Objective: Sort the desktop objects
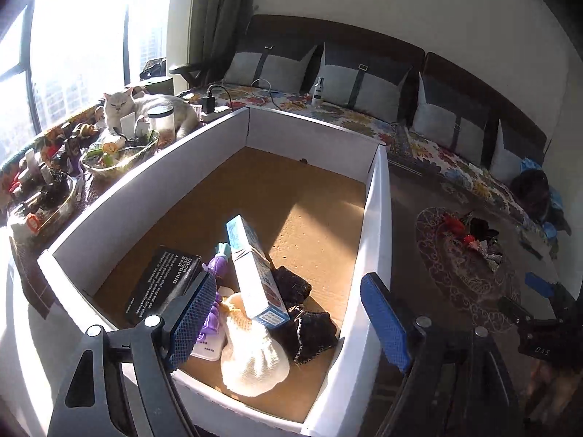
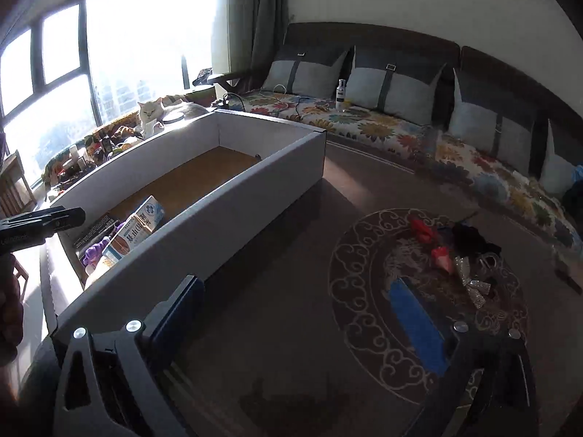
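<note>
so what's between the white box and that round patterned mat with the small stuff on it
Bare brown tabletop between the white box and the round mat; clearest in the right wrist view.

Open gripper [image 1: 291,313] (empty) above box [image 1: 377,196].

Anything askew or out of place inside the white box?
The blue-and-white carton stands tilted on end, propped on the cream knitted item and dark fabric instead of lying flat like the black box.

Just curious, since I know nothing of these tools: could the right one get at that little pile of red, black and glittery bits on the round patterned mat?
Probably yes: the right gripper is open, and nothing blocks the pile.
</note>
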A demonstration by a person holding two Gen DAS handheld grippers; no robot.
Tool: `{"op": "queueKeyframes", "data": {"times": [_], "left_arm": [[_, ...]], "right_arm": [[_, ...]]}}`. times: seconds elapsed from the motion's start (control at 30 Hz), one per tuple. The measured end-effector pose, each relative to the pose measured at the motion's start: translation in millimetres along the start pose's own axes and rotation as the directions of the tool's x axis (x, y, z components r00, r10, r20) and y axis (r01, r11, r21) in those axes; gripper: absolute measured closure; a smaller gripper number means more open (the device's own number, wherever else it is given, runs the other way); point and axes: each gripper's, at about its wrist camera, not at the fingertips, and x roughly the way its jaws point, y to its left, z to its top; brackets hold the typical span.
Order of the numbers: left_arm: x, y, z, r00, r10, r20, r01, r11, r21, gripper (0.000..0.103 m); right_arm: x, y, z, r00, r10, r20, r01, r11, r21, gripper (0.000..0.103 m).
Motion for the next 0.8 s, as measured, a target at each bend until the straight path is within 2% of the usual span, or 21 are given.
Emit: {"op": "queueKeyframes", "data": {"times": [0.07,0.13,0.17,0.2,0.3,0.37,0.47,0.57,0.67,0.8], "left_arm": [[-10.3,-36.1,-4.0,0.998,-0.056,0.012,0.055,0.997,0.057,0.022],[-18.1,-75.4,-9.5,0.994,-0.109,0.014,0.107,0.986,0.125,0.019],[-20.4,-96.1,-13.3,0.991,-0.136,0.008,0.133,0.978,0.160,0.016],[-20.7,-116.3,-17.8,0.987,-0.159,-0.005,0.157,0.969,0.191,0.007],[-10.4,-171.0,-36.2,0.978,-0.204,-0.052,0.210,0.943,0.259,0.005],[5.9,-203.4,-51.2,0.971,-0.213,-0.106,0.235,0.927,0.291,0.005],[34.9,-238.9,-73.6,0.970,-0.191,-0.151,0.231,0.916,0.326,0.005],[64.7,-261.0,-86.4,0.966,-0.167,-0.197,0.224,0.922,0.316,0.005],[87.7,-274.9,-93.2,0.966,-0.143,-0.214,0.205,0.929,0.309,0.005],[112.3,-286.0,-98.8,0.969,-0.097,-0.226,0.167,0.934,0.315,0.005]], "right_arm": [[-1.3,-48.4,-41.6,0.994,-0.094,-0.050,0.095,0.995,0.022,0.001],[-0.7,-92.9,-81.0,0.979,-0.162,-0.121,0.169,0.984,0.051,0.001],[-2.5,-114.0,-99.4,0.970,-0.190,-0.150,0.202,0.977,0.069,0.001],[-4.2,-131.9,-114.1,0.962,-0.212,-0.171,0.229,0.970,0.087,0.001],[-14.9,-179.1,-148.3,0.943,-0.266,-0.197,0.298,0.942,0.154,0.001],[-18.9,-200.9,-156.3,0.942,-0.267,-0.204,0.310,0.925,0.219,0.001],[-15.4,-216.2,-150.3,0.943,-0.250,-0.219,0.307,0.910,0.280,0.001],[-8.7,-220.3,-155.2,0.939,-0.246,-0.239,0.312,0.903,0.295,0.001],[-3.0,-227.5,-158.5,0.945,-0.207,-0.252,0.289,0.890,0.353,0.001],[-1.7,-231.0,-156.2,0.946,-0.215,-0.240,0.293,0.886,0.361,0.001]]}}
